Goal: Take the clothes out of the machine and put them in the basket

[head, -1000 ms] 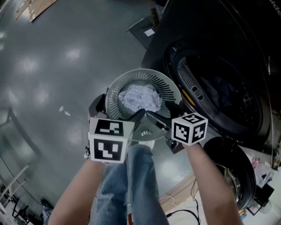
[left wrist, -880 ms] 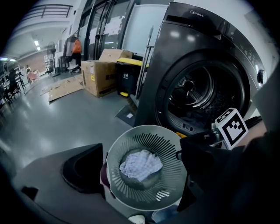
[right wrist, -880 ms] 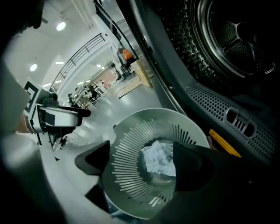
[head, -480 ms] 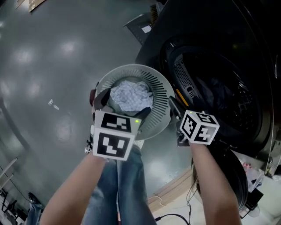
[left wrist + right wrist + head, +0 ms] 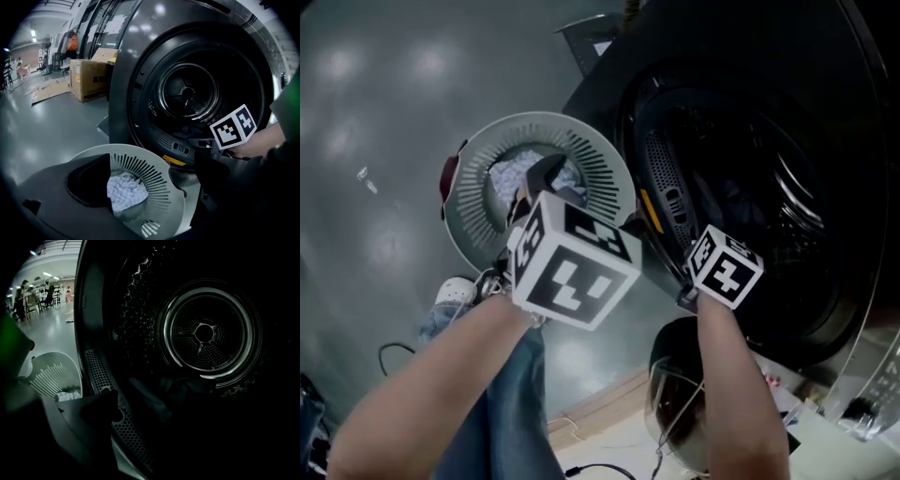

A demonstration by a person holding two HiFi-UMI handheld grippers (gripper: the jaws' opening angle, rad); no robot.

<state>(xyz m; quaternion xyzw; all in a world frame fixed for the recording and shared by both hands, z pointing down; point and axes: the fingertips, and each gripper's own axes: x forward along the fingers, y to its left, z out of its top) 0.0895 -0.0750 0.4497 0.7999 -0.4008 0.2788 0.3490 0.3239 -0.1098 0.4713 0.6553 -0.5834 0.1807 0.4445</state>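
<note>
The right claw [image 5: 159, 408], its jaws just opened wide with nothing between them, faces the machine [image 5: 136, 56], where dark clothes [image 5: 180, 387] lie low in the drum. It should reach in low and gather a thick fold before closing. The left claw [image 5: 150, 183], spread and empty, hovers over the basket [image 5: 614, 178] just left of the door, with a white cloth [image 5: 124, 192] inside.

we read no word, brand or number anywhere. marker cube at left [image 5: 572, 272], marker cube at right [image 5: 727, 269]: black-and-white square patterns only, no letters. cardboard box [image 5: 89, 80]: dark print on side, too small for us to read. yellow label [image 5: 174, 161] on machine [image 5: 126, 56] door rim: nothing legible.
</note>
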